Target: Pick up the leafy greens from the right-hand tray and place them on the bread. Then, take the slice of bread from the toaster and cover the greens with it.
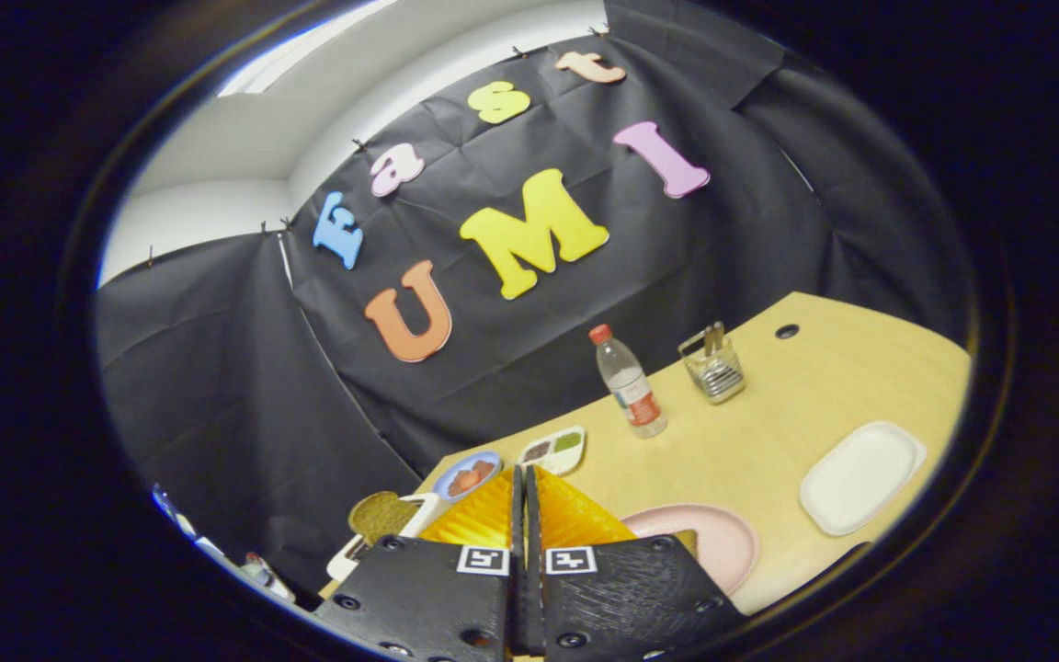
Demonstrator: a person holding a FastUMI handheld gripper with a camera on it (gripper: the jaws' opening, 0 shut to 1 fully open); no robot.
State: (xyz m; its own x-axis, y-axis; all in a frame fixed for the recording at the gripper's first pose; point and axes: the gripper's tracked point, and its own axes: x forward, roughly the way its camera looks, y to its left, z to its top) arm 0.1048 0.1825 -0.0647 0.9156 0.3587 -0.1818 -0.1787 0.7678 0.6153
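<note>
My gripper (523,501) is shut, its two fingers pressed flat together with nothing visible between them. It hangs tilted above the near part of the wooden table (768,414). Just right of the fingers lies a pink plate (723,547); a sliver of tan bread (688,541) shows at the finger's edge, the rest hidden behind the finger. Left of the fingers stands a white toaster (405,524) with a brown bread slice (381,515) sticking up out of it. Further right of the plate lies a white rectangular tray (860,476) whose surface looks bare.
Beyond the fingertips sit a small blue bowl (467,476) of reddish pieces and a white two-part sauce dish (552,450). Further back stand a water bottle (629,382) and a glass cutlery holder (713,368). A cable hole (787,331) marks the far table edge.
</note>
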